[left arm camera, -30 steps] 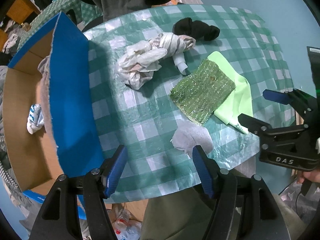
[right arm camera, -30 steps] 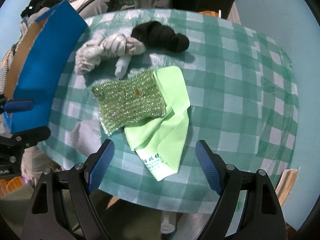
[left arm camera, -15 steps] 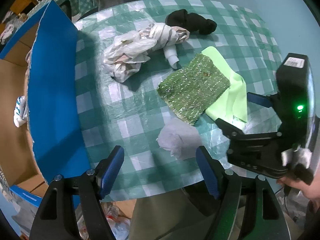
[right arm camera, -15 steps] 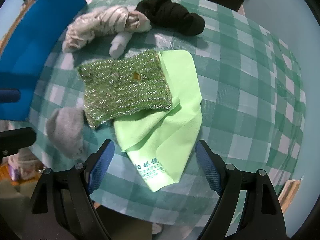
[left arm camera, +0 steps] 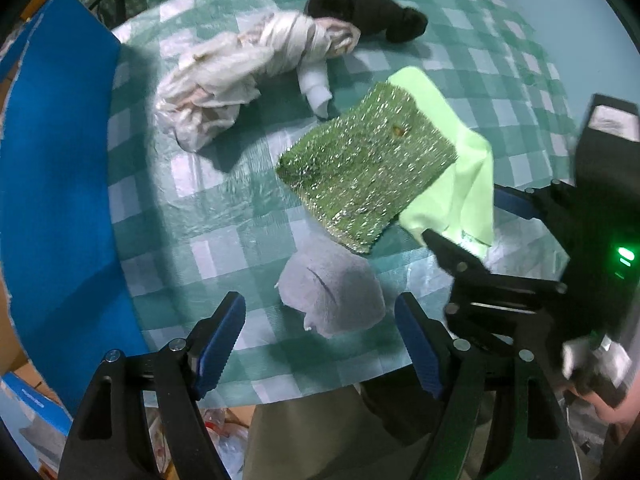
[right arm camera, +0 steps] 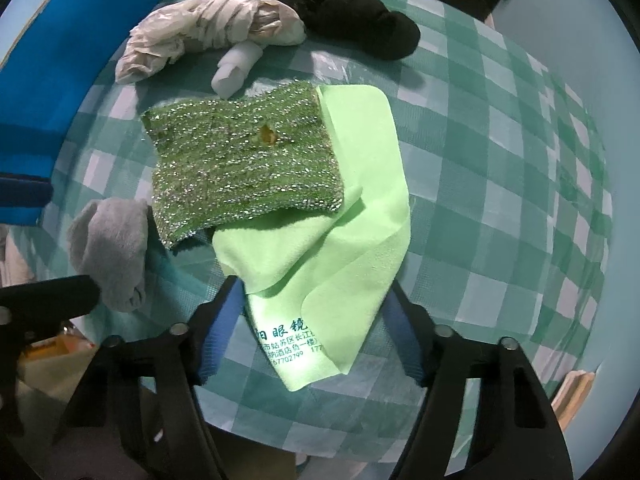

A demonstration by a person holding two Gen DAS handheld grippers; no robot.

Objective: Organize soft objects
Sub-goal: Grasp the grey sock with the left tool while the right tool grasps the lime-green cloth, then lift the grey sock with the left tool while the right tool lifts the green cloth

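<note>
A balled grey sock (left arm camera: 332, 300) lies near the table's front edge. My left gripper (left arm camera: 320, 332) hangs over it, its jaws opening, with the sock between the blue pads and untouched. A light green printed cloth (right arm camera: 340, 220) lies partly under a glittery green scouring cloth (right arm camera: 244, 168). My right gripper (right arm camera: 314, 312) points down over the printed end of that cloth. Its jaws are closing, the cloth lies flat between them, and no pad presses on it. A black sock (right arm camera: 352, 16) and a crumpled white bundle (right arm camera: 208, 32) lie at the far side.
The round table (right arm camera: 500, 160) wears a green checked plastic cover. A cardboard box with a blue flap (left arm camera: 56, 160) stands against its left side. The right gripper (left arm camera: 476, 220) sits close beside the left one. A person's trousers show below the table edge.
Both grippers have sunk toward the table. The left one now frames the grey sock and stands wider. The right one's jaws have narrowed around the light green cloth's end.
</note>
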